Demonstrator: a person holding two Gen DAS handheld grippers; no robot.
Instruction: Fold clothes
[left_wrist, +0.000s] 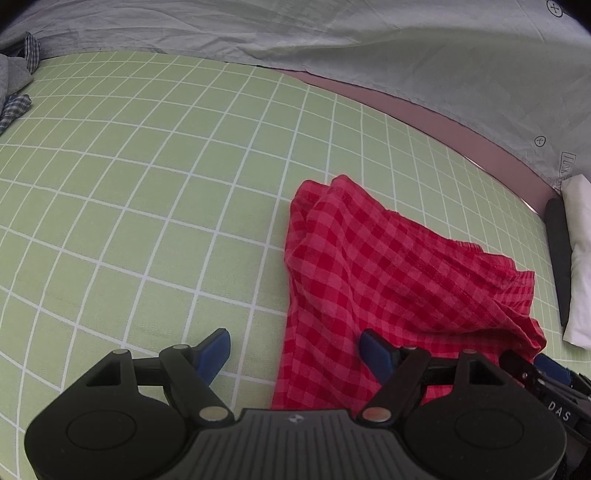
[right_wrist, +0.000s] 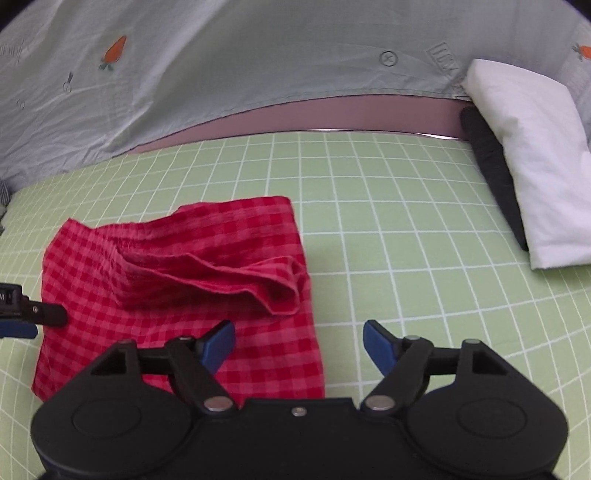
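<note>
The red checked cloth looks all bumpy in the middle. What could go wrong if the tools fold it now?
1. The red checked cloth has a thick ridge of bunched fabric across it; folding over it would probably leave a lumpy, crooked fold.
2. Both tools are open, the left tool straddling the cloth's left edge and the right tool its right edge. Each might pinch only one layer, so the rest slips out.
</note>
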